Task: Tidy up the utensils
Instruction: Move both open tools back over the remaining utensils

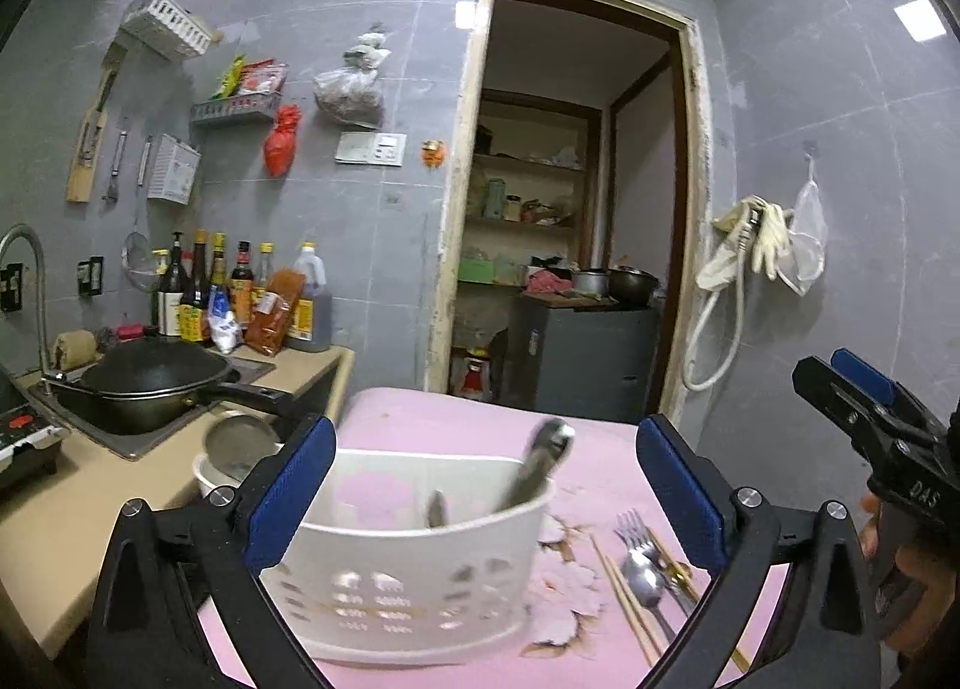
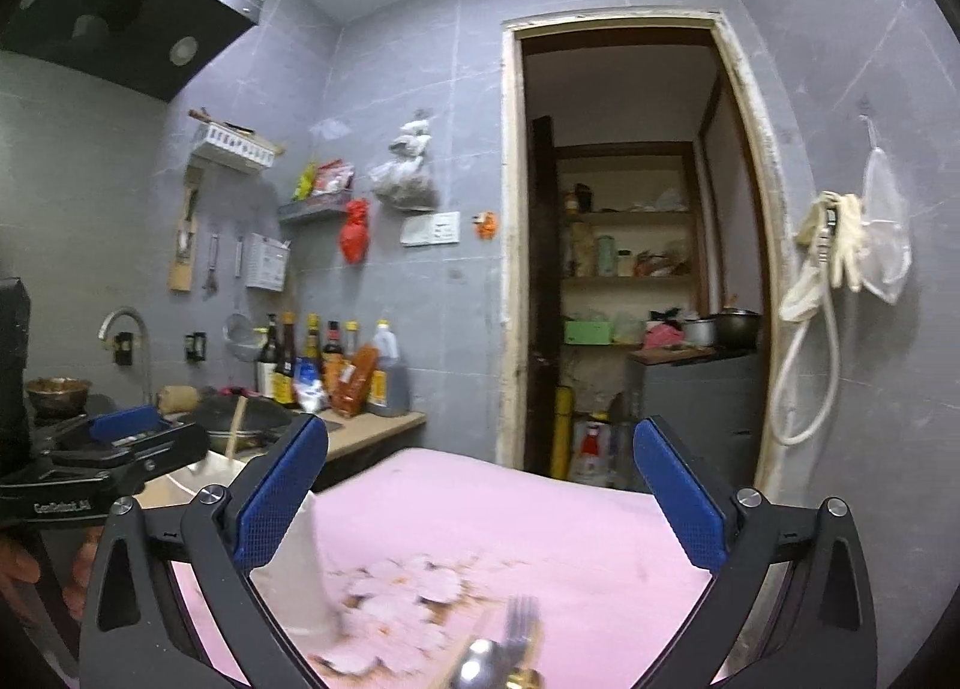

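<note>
A white slotted utensil basket (image 1: 414, 557) stands on the pink flowered tablecloth (image 1: 468, 431). A blurred metal utensil (image 1: 540, 467) leans inside it. My left gripper (image 1: 486, 485) is open, its blue fingers spread to either side of the basket without pressing on it. To the basket's right lie a fork, spoons and chopsticks (image 1: 648, 569). The right gripper (image 1: 852, 401) shows at the right edge of this view. In the right wrist view my right gripper (image 2: 480, 503) is open and empty above the cloth, with the basket's wall (image 2: 300, 569) at its left finger and the fork and spoon (image 2: 516, 629) below.
A black wok (image 1: 150, 389) sits in the sink on the counter to the left, with sauce bottles (image 1: 240, 299) behind it. A bowl holding a strainer (image 1: 234, 449) stands by the table's left edge. An open doorway (image 1: 570, 209) lies beyond the table.
</note>
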